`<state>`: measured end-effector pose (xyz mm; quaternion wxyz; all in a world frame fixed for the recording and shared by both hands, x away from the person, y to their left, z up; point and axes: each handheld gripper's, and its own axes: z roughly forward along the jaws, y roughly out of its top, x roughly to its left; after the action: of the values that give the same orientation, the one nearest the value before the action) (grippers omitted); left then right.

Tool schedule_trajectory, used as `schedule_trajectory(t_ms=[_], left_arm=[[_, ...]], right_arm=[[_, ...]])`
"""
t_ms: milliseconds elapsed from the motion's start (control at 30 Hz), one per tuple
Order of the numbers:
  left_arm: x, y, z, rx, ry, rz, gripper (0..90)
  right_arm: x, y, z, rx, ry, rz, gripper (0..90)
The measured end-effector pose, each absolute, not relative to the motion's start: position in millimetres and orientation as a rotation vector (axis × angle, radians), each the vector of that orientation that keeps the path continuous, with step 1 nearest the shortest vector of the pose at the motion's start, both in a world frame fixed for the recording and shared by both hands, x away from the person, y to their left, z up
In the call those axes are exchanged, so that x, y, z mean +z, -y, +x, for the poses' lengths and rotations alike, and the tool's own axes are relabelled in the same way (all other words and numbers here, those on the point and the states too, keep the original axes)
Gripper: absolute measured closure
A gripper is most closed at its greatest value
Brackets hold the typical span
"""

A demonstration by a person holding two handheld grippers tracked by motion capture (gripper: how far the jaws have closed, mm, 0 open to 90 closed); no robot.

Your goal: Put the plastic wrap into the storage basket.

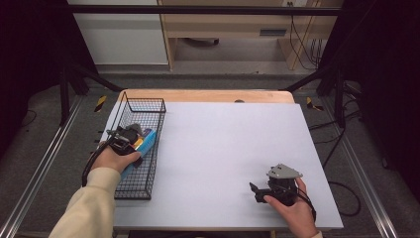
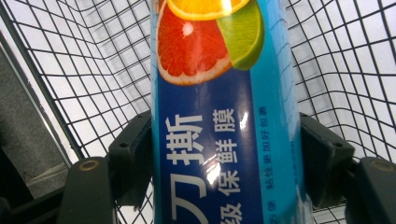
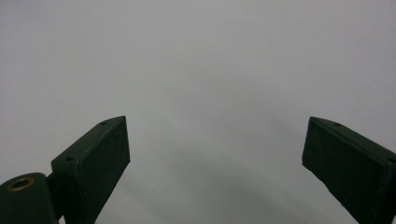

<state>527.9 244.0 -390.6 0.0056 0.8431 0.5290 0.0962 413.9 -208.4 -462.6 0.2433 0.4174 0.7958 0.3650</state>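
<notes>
The person's left hand point(image 1: 115, 157) reaches forward over the black wire basket point(image 1: 128, 184) at the table's left edge. Its left gripper point(image 2: 224, 154) squeezes a blue cling-film box point(image 2: 224, 116) with fruit pictures, a jaw touching each side, inside the basket. The right hand point(image 1: 292, 206) rests low near the table's front right. The right gripper point(image 3: 215, 158) has its jaws wide apart with nothing between them, over the white table point(image 1: 223, 148).

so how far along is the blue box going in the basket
Mostly done: the blue cling film box already sits inside the wire basket. In hand: the left tool has its pads at the box's sides. Left: let go and withdraw. The right tool rests open on the table.
</notes>
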Motion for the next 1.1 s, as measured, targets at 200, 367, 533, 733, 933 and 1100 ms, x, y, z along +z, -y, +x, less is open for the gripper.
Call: schedule_trajectory(t_ms=[200,367,533,733,933,1100], left_arm=[[-389.6,-243.4,527.2,0.326,-1.647,2.637,28.7],[-389.2,-243.9,527.1,0.343,-1.640,2.635,26.9],[-389.0,-242.0,526.2,0.369,-1.632,2.635,24.0],[-384.9,-241.4,522.7,0.397,-1.604,2.621,19.5],[-381.8,-240.9,517.5,0.448,-1.587,2.600,15.5],[-377.2,-242.2,510.0,0.473,-1.572,2.572,13.4]], right_arm=[[-462.6,208.1,413.7,0.997,-2.178,1.139,8.0],[-462.8,207.9,413.8,0.997,-2.181,1.138,7.9],[-462.9,207.6,413.7,0.995,-2.183,1.141,7.9],[-463.1,207.5,413.7,0.995,-2.187,1.141,7.8],[-463.3,207.0,413.7,0.990,-2.193,1.134,7.7],[-463.4,206.8,413.5,0.990,-2.194,1.136,7.7]])
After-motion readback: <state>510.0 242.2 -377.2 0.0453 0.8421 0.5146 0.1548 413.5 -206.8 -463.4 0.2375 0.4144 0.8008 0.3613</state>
